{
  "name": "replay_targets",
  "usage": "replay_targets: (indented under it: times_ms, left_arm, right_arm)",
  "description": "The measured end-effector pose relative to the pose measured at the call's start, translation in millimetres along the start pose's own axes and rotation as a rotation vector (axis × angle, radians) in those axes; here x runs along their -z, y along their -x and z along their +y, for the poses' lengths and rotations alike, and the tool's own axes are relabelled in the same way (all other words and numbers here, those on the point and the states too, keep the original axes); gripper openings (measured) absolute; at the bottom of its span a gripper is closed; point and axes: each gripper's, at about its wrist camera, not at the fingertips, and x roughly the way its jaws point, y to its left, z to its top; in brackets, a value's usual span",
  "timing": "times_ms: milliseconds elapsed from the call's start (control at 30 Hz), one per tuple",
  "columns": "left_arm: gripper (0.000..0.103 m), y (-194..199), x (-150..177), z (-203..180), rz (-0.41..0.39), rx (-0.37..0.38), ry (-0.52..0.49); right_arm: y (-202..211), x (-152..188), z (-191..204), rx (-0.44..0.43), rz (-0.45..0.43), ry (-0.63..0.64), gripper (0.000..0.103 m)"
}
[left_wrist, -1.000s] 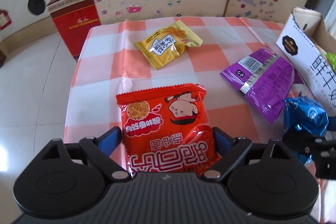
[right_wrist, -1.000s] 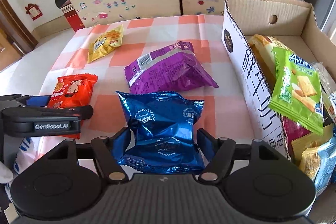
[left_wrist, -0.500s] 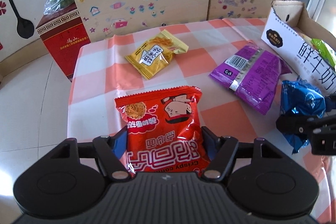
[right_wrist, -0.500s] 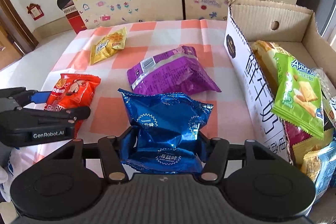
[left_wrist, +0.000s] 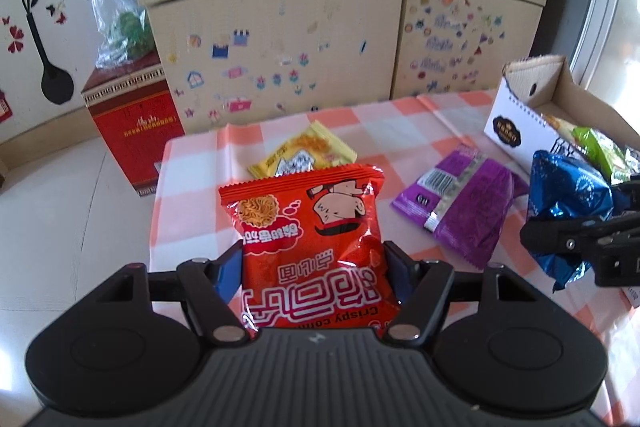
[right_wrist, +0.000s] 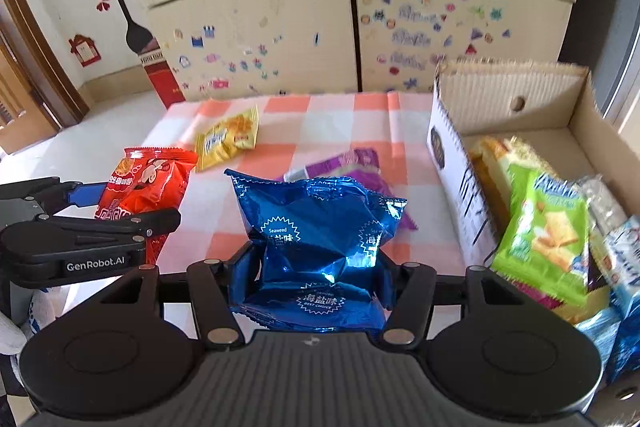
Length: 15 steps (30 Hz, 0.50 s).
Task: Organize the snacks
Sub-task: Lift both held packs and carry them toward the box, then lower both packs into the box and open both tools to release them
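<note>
Right wrist view: cardboard box (right_wrist: 516,95) holds a green cracker pack (right_wrist: 548,239); both grippers pinch packets.

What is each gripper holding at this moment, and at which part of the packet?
The left gripper clamps the red crispy noodle packet by the sides of its near end. The right gripper squeezes the blue seaweed snack bag across its near half.

The table (right_wrist: 332,115), covered in an orange-and-white checked cloth, is carrying a yellow packet (right_wrist: 226,139) near its far left edge, a purple packet (left_wrist: 460,203) toward the middle, and an open cardboard box (right_wrist: 508,99) standing along its right side.
</note>
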Motion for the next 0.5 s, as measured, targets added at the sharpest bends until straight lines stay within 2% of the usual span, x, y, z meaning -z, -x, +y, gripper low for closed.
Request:
replay_targets:
  times_ms: [267, 500]
  left_arm:
    - [0.07, 16.0, -10.1, -11.5, -0.122, -0.032, -0.022]
    - [0.07, 19.0, -18.0, -34.6, -0.159, 0.028, -0.022]
  right_arm:
    - [26.6, -13.5, -5.3, 0.023, -0.099, 0.008, 0.065]
    - [54.8, -28.9, -28.9, 0.056, -0.191, -0.042, 0.065]
